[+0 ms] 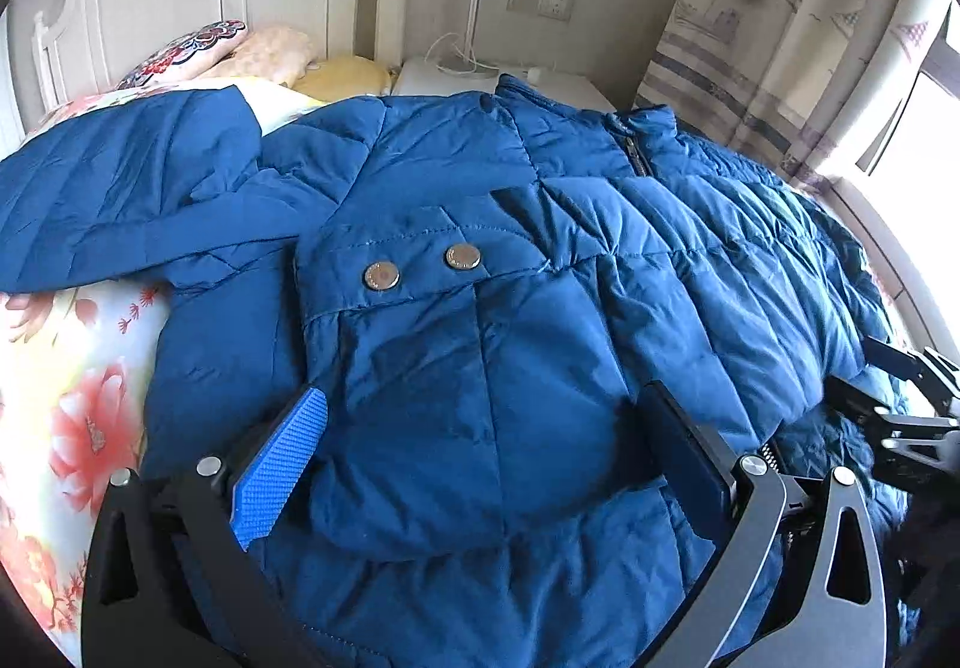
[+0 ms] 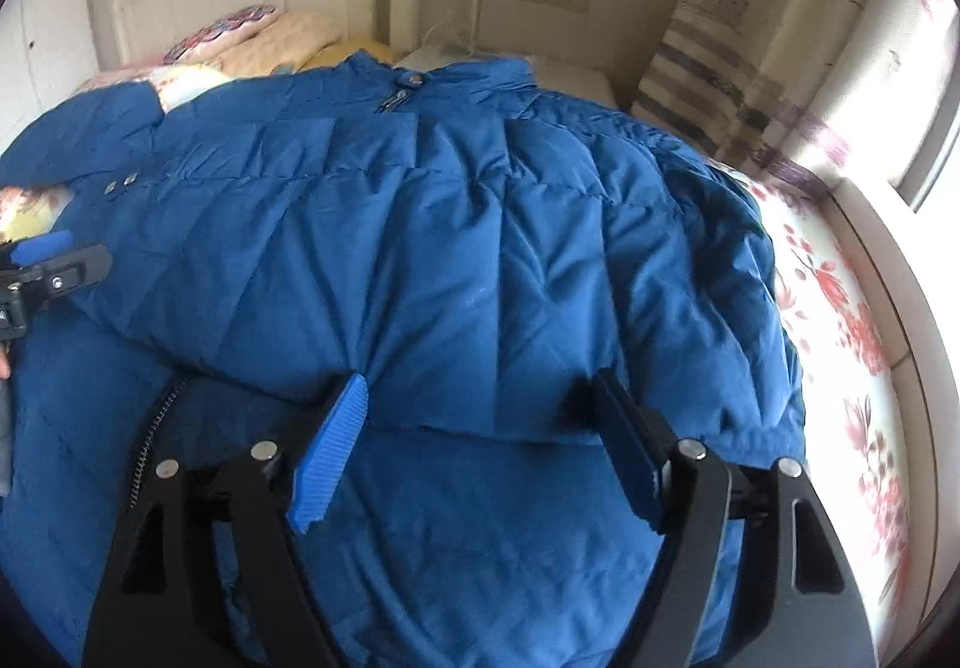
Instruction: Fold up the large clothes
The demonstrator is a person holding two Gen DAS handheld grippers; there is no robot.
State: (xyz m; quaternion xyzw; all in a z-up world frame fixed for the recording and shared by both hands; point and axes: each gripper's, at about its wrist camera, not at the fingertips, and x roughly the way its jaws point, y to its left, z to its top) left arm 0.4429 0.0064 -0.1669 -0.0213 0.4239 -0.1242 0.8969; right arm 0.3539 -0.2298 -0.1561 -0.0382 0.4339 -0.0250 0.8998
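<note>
A: Count: one blue quilted puffer jacket [image 1: 468, 260], spread over the floral bedsheet [image 1: 78, 368].
B: Snaps?
A: Two round silver metal snap buttons [image 1: 420, 266] side by side on its cuff tab.
B: Pillows past the jacket's collar?
A: Three: one red-patterned [image 1: 192, 50], one peach [image 1: 270, 53], one yellow [image 1: 345, 74].
B: Grippers?
A: Two black two-finger grippers with blue ribbed pads, left [image 1: 489, 443], right [image 2: 480, 443], both over the jacket.

Big puffy blue coat [image 1: 480, 260] spread flat on bed under my fingers. Zip near collar at far end. Sleeve folded across front, two silver snaps showing.
</note>
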